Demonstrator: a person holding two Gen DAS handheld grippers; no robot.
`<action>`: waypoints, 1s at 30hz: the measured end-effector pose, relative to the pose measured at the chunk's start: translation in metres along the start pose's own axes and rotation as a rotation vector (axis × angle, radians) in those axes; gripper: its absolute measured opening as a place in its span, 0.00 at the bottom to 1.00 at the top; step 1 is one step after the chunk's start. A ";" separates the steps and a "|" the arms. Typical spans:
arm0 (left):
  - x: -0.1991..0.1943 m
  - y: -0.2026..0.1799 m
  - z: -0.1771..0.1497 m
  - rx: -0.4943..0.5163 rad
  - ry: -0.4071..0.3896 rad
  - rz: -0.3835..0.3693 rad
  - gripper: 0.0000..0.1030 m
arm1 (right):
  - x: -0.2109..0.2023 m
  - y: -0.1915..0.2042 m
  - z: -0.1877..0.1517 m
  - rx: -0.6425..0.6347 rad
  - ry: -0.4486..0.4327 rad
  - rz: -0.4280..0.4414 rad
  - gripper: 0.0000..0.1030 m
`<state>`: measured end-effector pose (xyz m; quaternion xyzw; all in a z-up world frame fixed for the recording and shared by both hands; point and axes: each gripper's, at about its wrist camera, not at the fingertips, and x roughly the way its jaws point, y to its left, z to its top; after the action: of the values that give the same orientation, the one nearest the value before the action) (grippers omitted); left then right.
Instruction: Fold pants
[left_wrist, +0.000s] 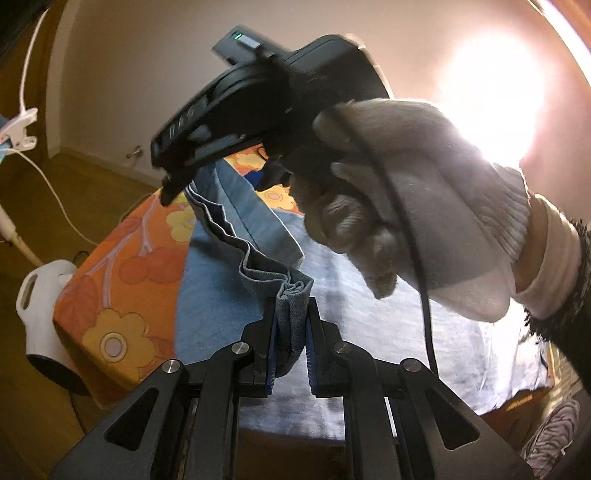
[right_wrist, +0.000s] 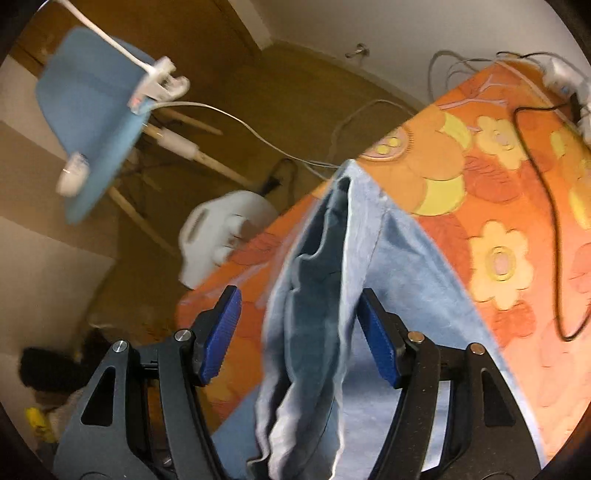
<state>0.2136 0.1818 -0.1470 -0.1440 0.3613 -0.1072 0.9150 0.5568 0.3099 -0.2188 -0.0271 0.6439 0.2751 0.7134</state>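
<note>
The left tongs (left_wrist: 290, 347) pinch a bunched edge of the pants (left_wrist: 229, 258), which lie on the flowered tabletop (left_wrist: 122, 280) with one edge lifted. The right tongs (right_wrist: 299, 339) stand released, astride the raised fold. A gloved hand (left_wrist: 406, 206) blocks much of the left view. A black cable (right_wrist: 546, 206) crosses the tabletop; a white appliance (right_wrist: 218, 236) sits below its edge.

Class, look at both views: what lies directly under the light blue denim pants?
Under the light blue denim pants lies an orange flower-patterned cloth, showing beside them. What that cloth covers is hidden.
</note>
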 end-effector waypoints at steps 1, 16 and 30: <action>-0.001 -0.002 0.000 0.003 -0.001 -0.001 0.11 | 0.002 -0.002 0.000 0.000 0.012 -0.022 0.57; -0.012 -0.048 0.000 0.088 -0.001 -0.064 0.11 | -0.079 -0.065 -0.057 0.145 -0.128 0.066 0.08; -0.008 -0.106 -0.018 0.152 0.060 -0.133 0.11 | -0.136 -0.127 -0.150 0.298 -0.232 0.091 0.08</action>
<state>0.1857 0.0813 -0.1188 -0.0947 0.3689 -0.1991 0.9029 0.4726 0.0945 -0.1574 0.1401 0.5915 0.2100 0.7657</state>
